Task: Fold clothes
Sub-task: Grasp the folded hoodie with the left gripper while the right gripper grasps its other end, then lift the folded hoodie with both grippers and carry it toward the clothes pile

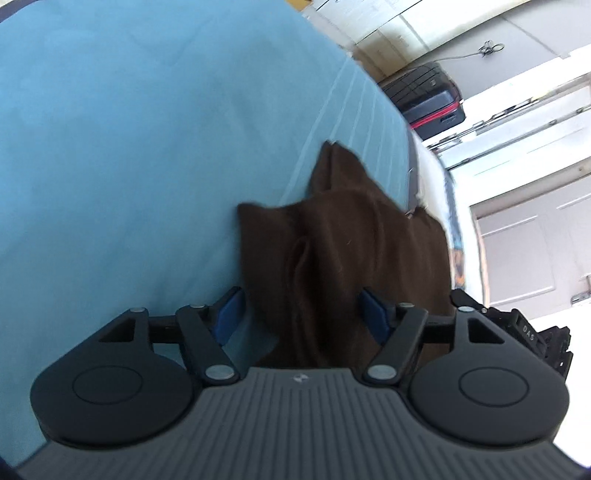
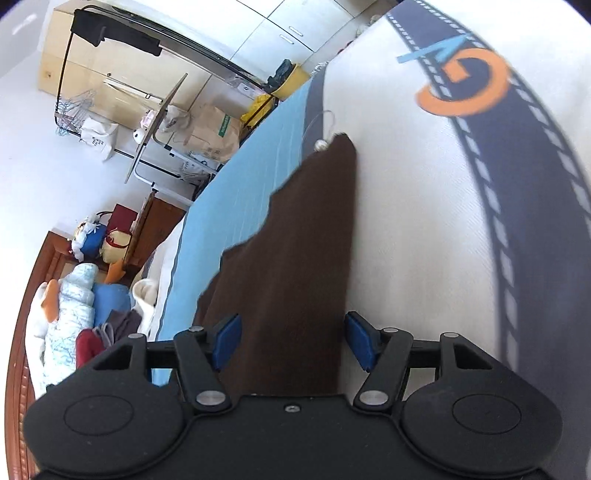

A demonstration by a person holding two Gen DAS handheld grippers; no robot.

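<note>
A lived-in bedroom at home.
A bed with a blue sheet (image 2: 236, 206) fills the middle; a clothes rack with hangers (image 2: 74, 107) stands upper left, white wardrobe doors (image 2: 291, 22) along the top, a paper bag (image 2: 214, 133) beside them, and piled laundry (image 2: 92, 314) lower left.

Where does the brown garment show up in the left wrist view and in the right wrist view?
Left wrist: the brown garment fills centre to lower centre, running between the open blue pads.
Right wrist: the brown garment runs from upper centre down between the open pads.
Shared landmark: the blue striped bedsheet, left of the garment in both.
</note>
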